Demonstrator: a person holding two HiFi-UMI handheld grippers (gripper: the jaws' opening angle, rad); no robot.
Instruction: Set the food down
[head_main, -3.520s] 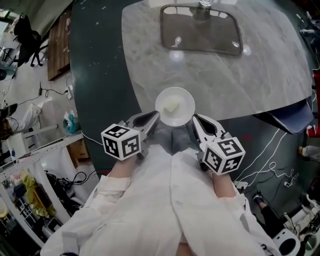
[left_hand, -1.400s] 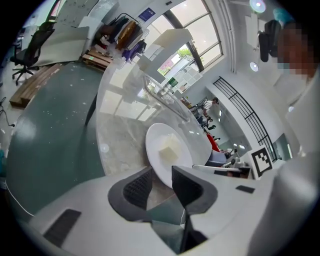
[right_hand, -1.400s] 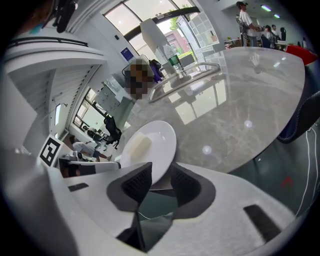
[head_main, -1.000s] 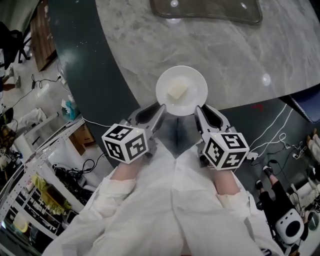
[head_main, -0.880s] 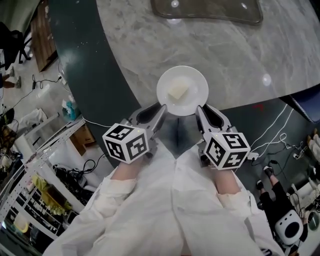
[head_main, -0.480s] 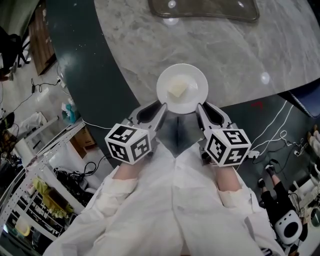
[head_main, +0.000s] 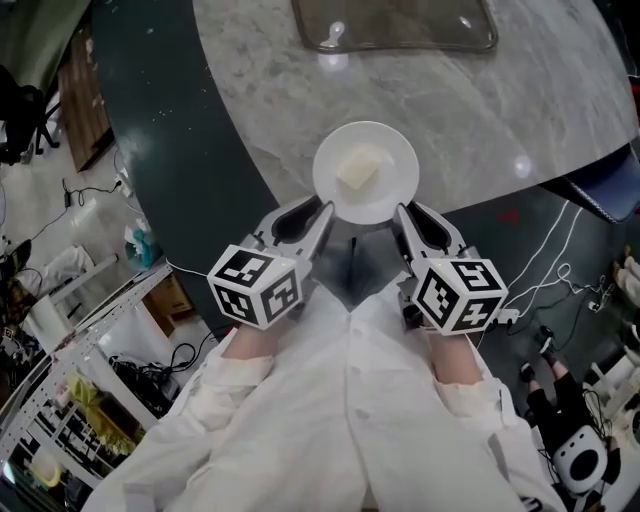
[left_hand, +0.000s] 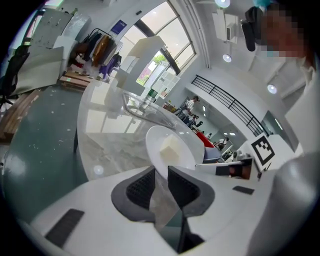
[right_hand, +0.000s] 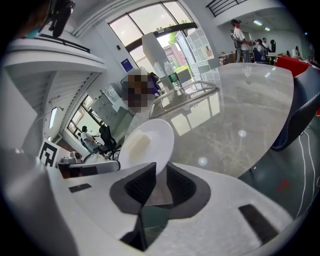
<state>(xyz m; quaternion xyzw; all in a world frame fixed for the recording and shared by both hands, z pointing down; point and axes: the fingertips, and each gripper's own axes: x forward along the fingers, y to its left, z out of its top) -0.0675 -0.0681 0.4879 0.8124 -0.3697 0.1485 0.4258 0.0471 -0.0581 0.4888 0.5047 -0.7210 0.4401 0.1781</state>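
Sleeves (head_main: 300, 430) of a white coat fill 6 o'clock. Just beyond, left gripper (head_main: 323, 212) is clamped on the plate (head_main: 400, 150) rim at about 7 o'clock, jaws part-way apart, rim pinched between the pads. Right gripper (head_main: 401, 212) has the rim at about 5 o'clock; its jaws are closing, rim between them and pads on it.

Plate is level at 12 o'clock from the body, pale block of food (head_main: 361, 170) near its centre.

Change over the last few seconds: plate was straddling the edge of the marble surface (head_main: 530, 90), part over dark floor. Now nearly all of it lies over the surface, near rim about at the edge. Whether it has touched down cannot be told.

Glass tray (head_main: 400, 20) further on at 12 o'clock, well apart.

Judgement: carry looks done; lowering and letting go remain.
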